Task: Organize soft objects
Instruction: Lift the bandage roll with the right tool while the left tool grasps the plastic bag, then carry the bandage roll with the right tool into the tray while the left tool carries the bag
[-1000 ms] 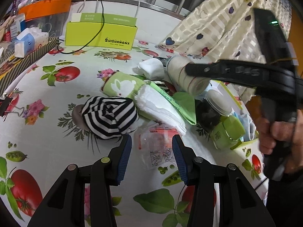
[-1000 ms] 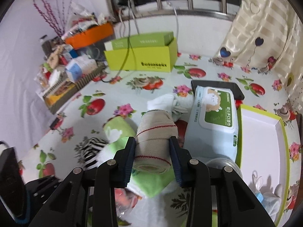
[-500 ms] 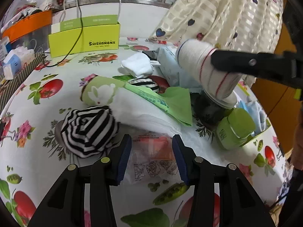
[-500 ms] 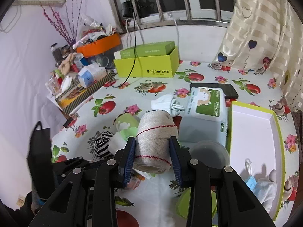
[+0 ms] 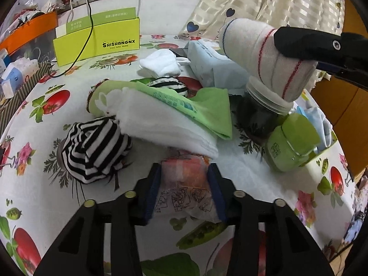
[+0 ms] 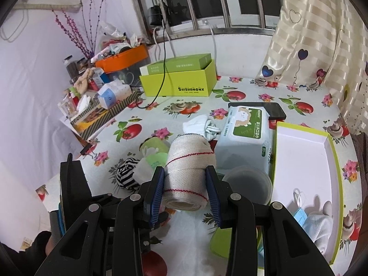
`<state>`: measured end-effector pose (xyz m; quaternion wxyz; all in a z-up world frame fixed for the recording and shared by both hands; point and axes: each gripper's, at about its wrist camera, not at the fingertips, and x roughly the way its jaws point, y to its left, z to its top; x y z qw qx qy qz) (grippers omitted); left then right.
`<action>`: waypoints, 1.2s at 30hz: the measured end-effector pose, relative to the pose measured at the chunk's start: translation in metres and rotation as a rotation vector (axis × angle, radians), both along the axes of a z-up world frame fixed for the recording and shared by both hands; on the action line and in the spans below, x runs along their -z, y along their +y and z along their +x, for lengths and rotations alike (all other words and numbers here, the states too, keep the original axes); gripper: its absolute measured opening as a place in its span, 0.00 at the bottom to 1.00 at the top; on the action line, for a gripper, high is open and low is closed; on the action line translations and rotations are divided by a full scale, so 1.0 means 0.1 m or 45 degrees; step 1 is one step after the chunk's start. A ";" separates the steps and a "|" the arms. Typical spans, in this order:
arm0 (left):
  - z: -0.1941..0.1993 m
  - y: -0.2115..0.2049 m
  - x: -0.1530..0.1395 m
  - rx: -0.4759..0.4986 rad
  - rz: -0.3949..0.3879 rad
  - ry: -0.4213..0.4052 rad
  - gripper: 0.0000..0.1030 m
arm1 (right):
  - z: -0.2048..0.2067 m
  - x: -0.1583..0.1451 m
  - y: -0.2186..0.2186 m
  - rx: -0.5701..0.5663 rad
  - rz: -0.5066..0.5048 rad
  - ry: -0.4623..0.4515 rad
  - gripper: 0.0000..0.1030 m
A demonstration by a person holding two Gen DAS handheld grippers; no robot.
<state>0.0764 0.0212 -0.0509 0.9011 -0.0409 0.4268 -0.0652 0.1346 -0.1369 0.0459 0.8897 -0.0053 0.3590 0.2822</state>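
Note:
My right gripper [image 6: 186, 191] is shut on a rolled beige cloth with red stripes [image 6: 189, 170], held above the table; the roll also shows in the left wrist view [image 5: 262, 57]. My left gripper [image 5: 185, 191] is low over the table with its jaws around a clear plastic packet with an orange-red item [image 5: 186, 188], pads touching its sides. A black-and-white striped cloth [image 5: 96, 147] lies left of the packet. A white folded cloth with a green one on it [image 5: 170, 119] lies just beyond. A white tray with a green rim [image 6: 306, 161] holds a blue mask and a white cloth [image 6: 315, 225].
A wet-wipes pack [image 6: 246, 138], a phone [image 6: 257, 109], a dark jar with a clear lid [image 5: 260, 112] and a green jar [image 5: 292, 145] crowd the right side. A green box [image 6: 179, 80] with cables stands at the back. Clutter lines the left edge.
My left gripper moved forward and its jaws now bracket the plastic packet. My right gripper rose higher with the rolled cloth still in it.

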 end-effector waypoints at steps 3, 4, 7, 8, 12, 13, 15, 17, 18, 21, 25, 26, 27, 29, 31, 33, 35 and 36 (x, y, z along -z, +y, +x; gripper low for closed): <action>-0.06 0.00 -0.01 0.000 -0.007 -0.002 0.36 | -0.05 -0.01 -0.04 -0.001 0.009 -0.003 0.34; -0.08 0.01 -0.02 -0.002 -0.024 0.000 0.35 | -0.07 -0.01 -0.05 -0.001 0.012 -0.004 0.34; -0.16 0.06 -0.05 -0.017 -0.066 -0.005 0.35 | -0.13 -0.01 -0.09 -0.004 0.022 -0.005 0.34; -0.19 0.08 -0.07 -0.026 -0.084 -0.010 0.35 | -0.15 -0.01 -0.10 -0.007 0.026 -0.005 0.34; -0.29 0.12 -0.15 -0.048 -0.127 -0.040 0.35 | -0.23 -0.01 -0.15 -0.014 0.041 -0.006 0.34; -0.31 0.13 -0.17 -0.051 -0.138 -0.048 0.35 | -0.24 -0.01 -0.16 -0.015 0.043 -0.007 0.34; -0.37 0.14 -0.23 -0.063 -0.157 -0.072 0.35 | -0.27 -0.01 -0.19 -0.015 0.050 -0.007 0.34; -0.40 0.15 -0.28 -0.072 -0.169 -0.087 0.35 | -0.30 -0.02 -0.22 -0.015 0.055 -0.009 0.34; -0.40 0.16 -0.31 -0.080 -0.174 -0.093 0.35 | -0.31 -0.02 -0.23 -0.015 0.057 -0.010 0.34; -0.42 0.16 -0.38 -0.087 -0.174 -0.112 0.35 | -0.35 -0.02 -0.27 -0.018 0.066 -0.015 0.34; -0.44 0.14 -0.45 -0.088 -0.171 -0.133 0.35 | -0.39 -0.03 -0.30 -0.020 0.075 -0.019 0.34; -0.45 0.13 -0.48 -0.088 -0.170 -0.139 0.35 | -0.40 -0.03 -0.31 -0.021 0.077 -0.021 0.34; -0.45 0.12 -0.49 -0.088 -0.173 -0.143 0.35 | -0.40 -0.03 -0.31 -0.022 0.077 -0.021 0.34; -0.45 0.12 -0.52 -0.087 -0.175 -0.151 0.35 | -0.41 -0.03 -0.32 -0.023 0.082 -0.022 0.34; -0.46 0.11 -0.54 -0.088 -0.172 -0.156 0.35 | -0.41 -0.03 -0.32 -0.023 0.081 -0.023 0.34; -0.45 0.10 -0.56 -0.087 -0.169 -0.161 0.35 | -0.42 -0.03 -0.34 -0.023 0.086 -0.025 0.34; -0.45 0.09 -0.58 -0.087 -0.166 -0.164 0.35 | -0.43 -0.04 -0.35 -0.023 0.092 -0.028 0.34; -0.45 0.08 -0.59 -0.087 -0.164 -0.167 0.35 | -0.43 -0.04 -0.35 -0.023 0.092 -0.028 0.34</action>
